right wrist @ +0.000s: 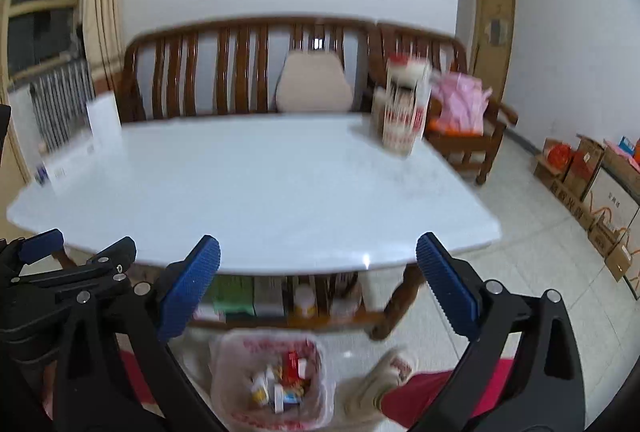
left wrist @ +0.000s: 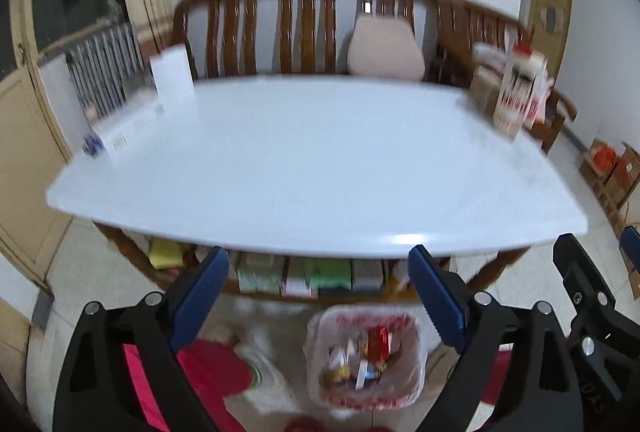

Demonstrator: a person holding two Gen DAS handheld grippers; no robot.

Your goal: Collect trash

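Below, bin point(left wrist: 366, 352) perhaps bag-lined, unobstructed.

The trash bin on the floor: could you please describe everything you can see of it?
The trash bin stands upright on the tiled floor, just in front of the table, below its near edge. It is small and roughly square-mouthed, lined with a thin translucent plastic bag bearing red print that folds over the rim. It is open and partly filled with small cartons and wrappers, among them a red box. Neither gripper touches it.
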